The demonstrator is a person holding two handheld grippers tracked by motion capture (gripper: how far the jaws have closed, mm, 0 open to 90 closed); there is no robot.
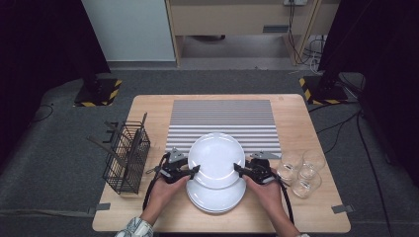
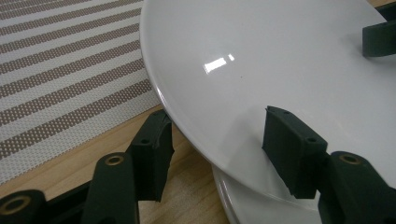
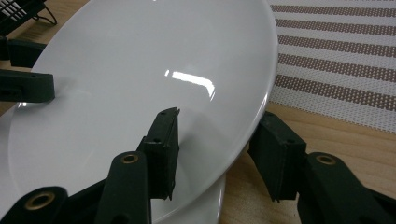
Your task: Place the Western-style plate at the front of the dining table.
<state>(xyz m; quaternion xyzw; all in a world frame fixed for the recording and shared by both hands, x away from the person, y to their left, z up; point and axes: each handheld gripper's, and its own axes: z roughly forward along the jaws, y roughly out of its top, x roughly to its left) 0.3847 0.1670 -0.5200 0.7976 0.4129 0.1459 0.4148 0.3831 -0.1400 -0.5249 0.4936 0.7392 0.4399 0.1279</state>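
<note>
As both hand-held grippers (image 1: 217, 171) flank top plate (image 1: 216, 158), wrists level

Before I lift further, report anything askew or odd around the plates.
Nothing is spilled or broken. The top plate sits shifted off the stack toward the striped mat, with the left gripper and right gripper straddling its rim.

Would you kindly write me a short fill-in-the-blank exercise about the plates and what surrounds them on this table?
1. Both claws, left claw and right claw, straddle the rim of the top ____.
2. That top plate sits tilted above a ____ of plates.
3. The placemat beyond it is ____.
4. The glasses stand on the person's ____ side.

Missing words: plate; stack; striped; right
</note>
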